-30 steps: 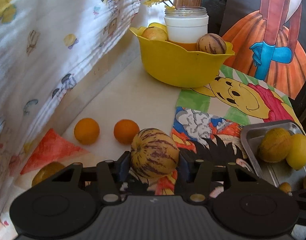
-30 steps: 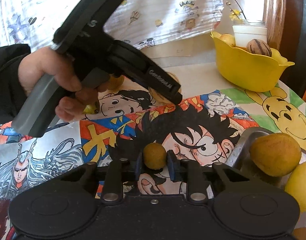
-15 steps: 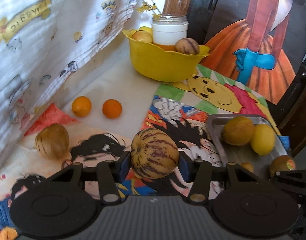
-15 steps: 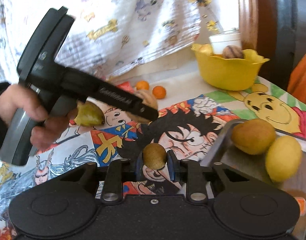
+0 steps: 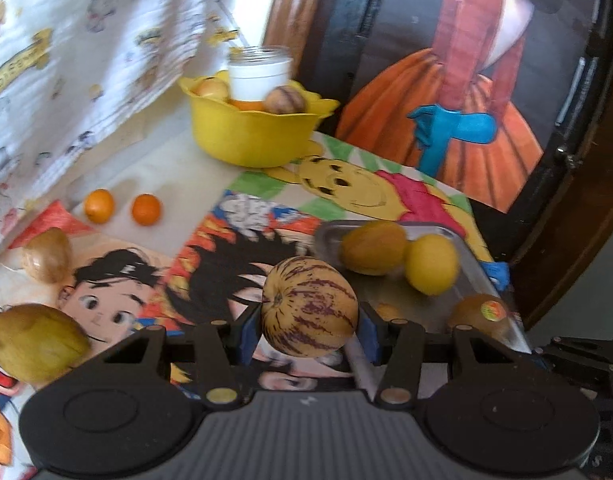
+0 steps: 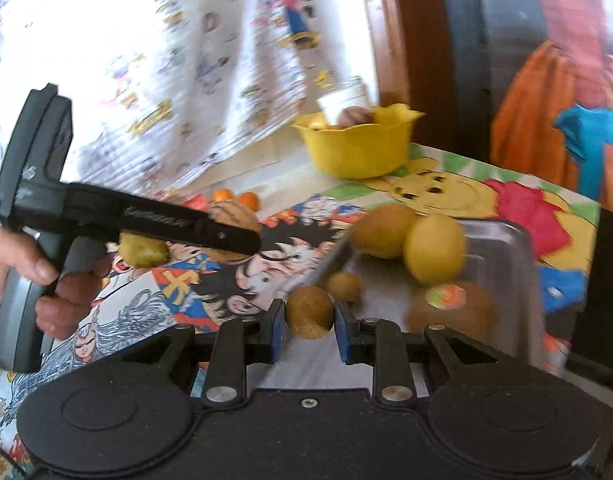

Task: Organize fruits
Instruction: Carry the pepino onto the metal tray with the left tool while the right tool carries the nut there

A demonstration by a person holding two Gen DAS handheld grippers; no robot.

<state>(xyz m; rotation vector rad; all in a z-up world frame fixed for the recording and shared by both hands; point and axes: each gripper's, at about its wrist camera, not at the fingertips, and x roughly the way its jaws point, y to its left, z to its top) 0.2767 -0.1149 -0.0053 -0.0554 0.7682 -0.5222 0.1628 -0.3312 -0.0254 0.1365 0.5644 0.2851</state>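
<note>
My left gripper [image 5: 309, 334] is shut on a striped yellow-and-purple melon [image 5: 309, 306], held above the near left edge of the metal tray [image 5: 472, 256]. My right gripper [image 6: 310, 330] is shut on a small brown round fruit [image 6: 310, 312], held over the tray's near left edge [image 6: 510, 248]. The tray holds a brownish melon [image 5: 372, 246], a lemon [image 5: 431, 264], a kiwi with a sticker [image 5: 480, 314] and a small brown fruit [image 6: 345, 286]. The left gripper's body [image 6: 138, 220] shows in the right wrist view.
A yellow bowl [image 5: 250, 136] with fruit and a white jar [image 5: 259, 74] stands at the back. Two oranges [image 5: 99, 205] [image 5: 146, 209], a tan fruit [image 5: 48, 256] and a greenish fruit [image 5: 36, 342] lie on the cartoon-printed cloth to the left. A curtain hangs on the left.
Both grippers have risen and swung right toward the tray with their fruits. More of the tray and its fruit has come into view.
</note>
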